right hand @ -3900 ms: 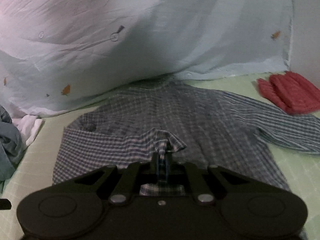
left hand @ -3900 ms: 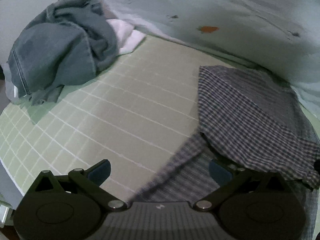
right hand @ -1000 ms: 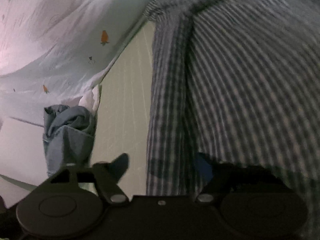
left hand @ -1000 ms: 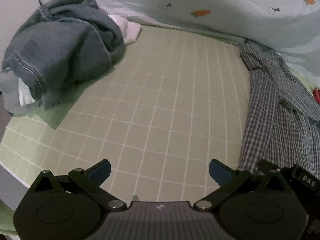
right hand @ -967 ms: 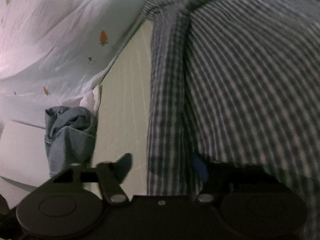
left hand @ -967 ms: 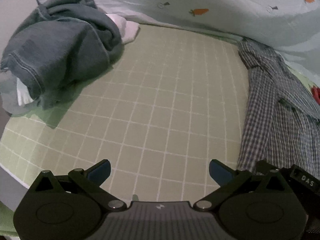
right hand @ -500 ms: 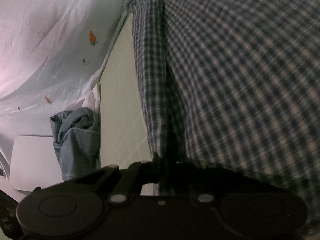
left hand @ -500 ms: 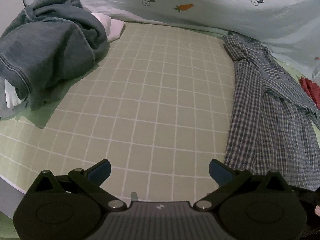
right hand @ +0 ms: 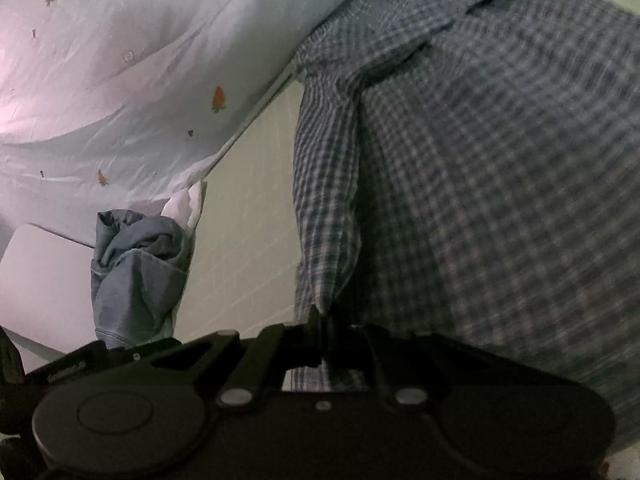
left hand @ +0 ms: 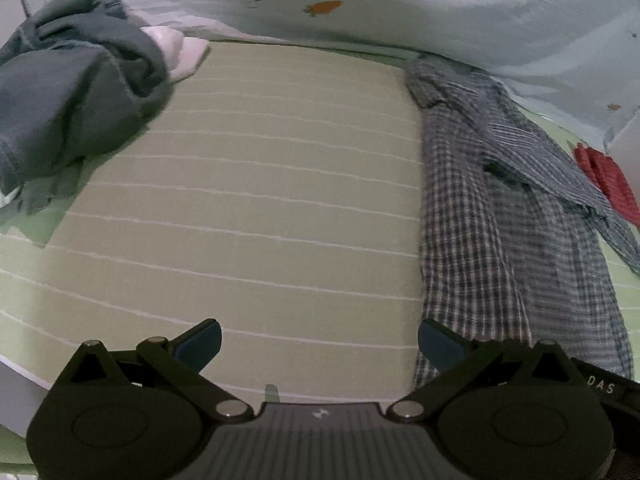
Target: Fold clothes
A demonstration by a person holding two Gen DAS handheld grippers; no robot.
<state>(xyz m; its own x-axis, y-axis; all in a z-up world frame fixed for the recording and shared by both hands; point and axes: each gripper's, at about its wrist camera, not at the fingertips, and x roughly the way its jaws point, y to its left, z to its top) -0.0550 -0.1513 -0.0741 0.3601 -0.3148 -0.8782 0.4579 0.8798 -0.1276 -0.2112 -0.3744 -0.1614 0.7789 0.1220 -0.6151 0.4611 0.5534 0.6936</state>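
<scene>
Right tongs (right hand: 320, 320) pinched tight on the near hem edge of the shirt (right hand: 480, 180). Left tongs (left hand: 318, 344) wide apart, empty, low over the mat (left hand: 260, 200) just left of the shirt. Shirt lies lengthwise along the mat's right side, one sleeve trailing right. Likely a side fold: lift the edge evenly, keep cloth taut, carry it across without dragging the body. Jeans (left hand: 68, 100) heaped far left.

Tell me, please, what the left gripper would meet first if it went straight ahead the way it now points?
Probably the bare green grid sheet: the open left gripper faces it with nothing between. The plaid shirt lies off to its right, the grey jeans far left. Depth is unclear.
</scene>
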